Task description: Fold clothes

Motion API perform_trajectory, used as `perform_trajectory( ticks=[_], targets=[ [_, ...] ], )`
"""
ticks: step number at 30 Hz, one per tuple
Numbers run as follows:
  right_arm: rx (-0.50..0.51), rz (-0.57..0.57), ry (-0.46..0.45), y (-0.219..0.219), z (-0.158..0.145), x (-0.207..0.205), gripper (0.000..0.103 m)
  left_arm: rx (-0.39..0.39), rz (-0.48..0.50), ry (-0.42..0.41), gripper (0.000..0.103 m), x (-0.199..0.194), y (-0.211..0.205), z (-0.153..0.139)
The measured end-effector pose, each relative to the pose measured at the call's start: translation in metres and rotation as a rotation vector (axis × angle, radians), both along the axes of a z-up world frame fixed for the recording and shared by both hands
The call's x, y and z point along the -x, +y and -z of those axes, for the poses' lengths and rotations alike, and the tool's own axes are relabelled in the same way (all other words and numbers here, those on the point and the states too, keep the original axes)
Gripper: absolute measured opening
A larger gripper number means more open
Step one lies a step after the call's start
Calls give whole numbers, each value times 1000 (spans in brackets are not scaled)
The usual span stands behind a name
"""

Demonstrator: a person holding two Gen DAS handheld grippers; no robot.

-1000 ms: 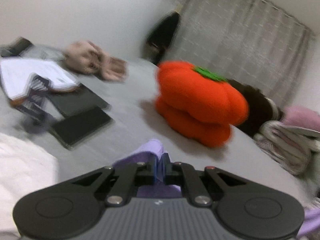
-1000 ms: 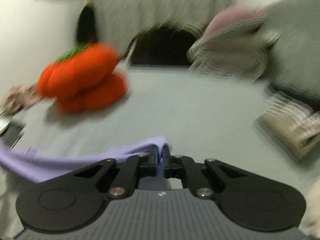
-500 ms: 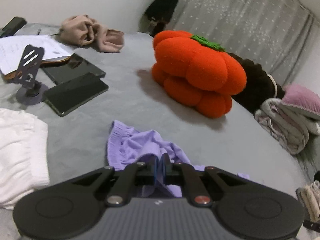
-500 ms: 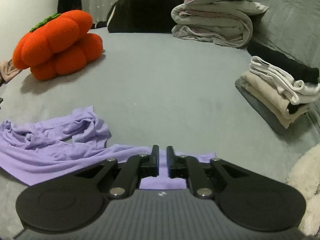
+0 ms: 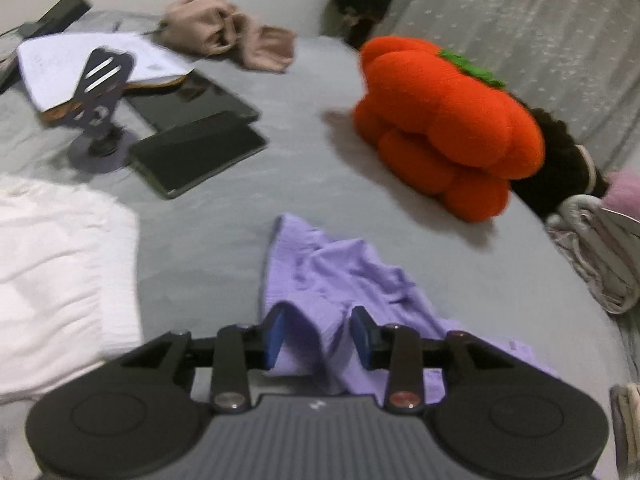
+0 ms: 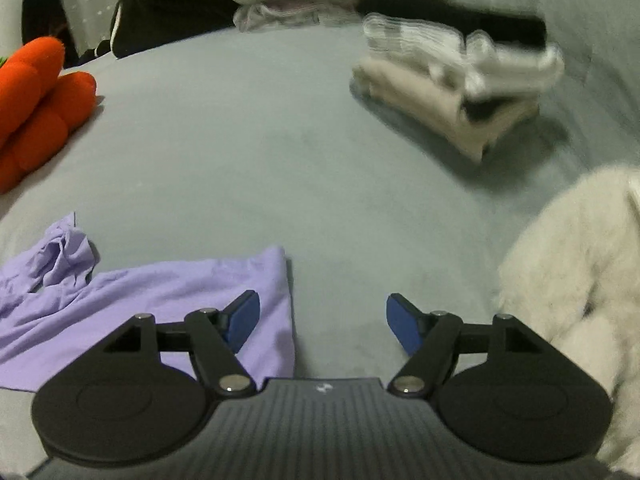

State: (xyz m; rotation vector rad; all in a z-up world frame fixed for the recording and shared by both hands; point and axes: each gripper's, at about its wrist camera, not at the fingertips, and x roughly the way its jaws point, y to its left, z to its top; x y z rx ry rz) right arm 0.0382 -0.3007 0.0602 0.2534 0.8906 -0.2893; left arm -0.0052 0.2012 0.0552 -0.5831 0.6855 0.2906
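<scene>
On bed | lilac garment [image 5: 332,276] part-hidden | left gripper [image 5: 319,336] opening over fold | right gripper [image 6: 323,322] opening, empty | folded stack [image 6: 452,92] blurred

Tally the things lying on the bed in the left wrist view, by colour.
Purple: 1, the garment
Orange: 1, the pumpkin plush
White: 1, the cloth
Beige: 1, the crumpled garment
Black: 2, tablet, tablet
Total: 6

A home bedroom: grey bed [image 5: 304,176] strewn with folded laundry [image 6: 460,80], a plush pumpkin cushion [image 5: 448,124], tablets [image 5: 196,152], curtain [image 5: 520,28] behind.
</scene>
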Motion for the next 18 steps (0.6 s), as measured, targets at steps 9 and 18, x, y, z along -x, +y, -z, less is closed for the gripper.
perform_trajectory(
  ticks=[9, 18],
  targets=[
    [64, -153, 1, 39, 4, -12, 2, 8, 79, -4, 3, -7, -7, 7],
    [469, 19, -351, 51, -64, 28, 0, 129, 3, -41, 18, 4, 8, 3]
  ],
)
